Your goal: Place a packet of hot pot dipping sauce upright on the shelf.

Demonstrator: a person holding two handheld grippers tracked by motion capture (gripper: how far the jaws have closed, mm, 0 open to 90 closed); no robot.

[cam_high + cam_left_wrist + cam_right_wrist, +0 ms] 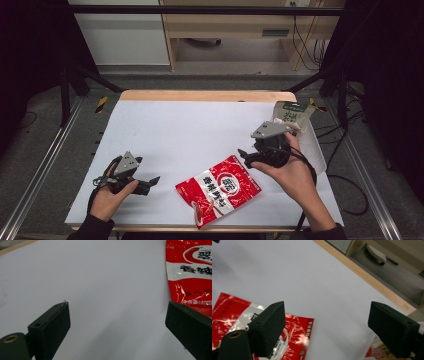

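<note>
A red and white snack bag (219,190) lies flat near the table's front edge, between my two hands. It shows at the upper right of the left gripper view as the red bag (190,272) and at the lower left of the right gripper view as the red bag (242,320). My left gripper (150,182) rests low at the front left, open, with nothing between its jaws; it points toward the bag. My right gripper (247,157) hovers just right of the bag's far corner, open and empty. A green and white pouch (292,114) stands behind my right hand.
White paper (190,130) covers the table, with a wooden edge (205,95) at the back. A clear plastic bag (315,150) lies at the right edge under the pouch. Black frame posts and cables flank both sides. Bare paper stretches across the middle and back.
</note>
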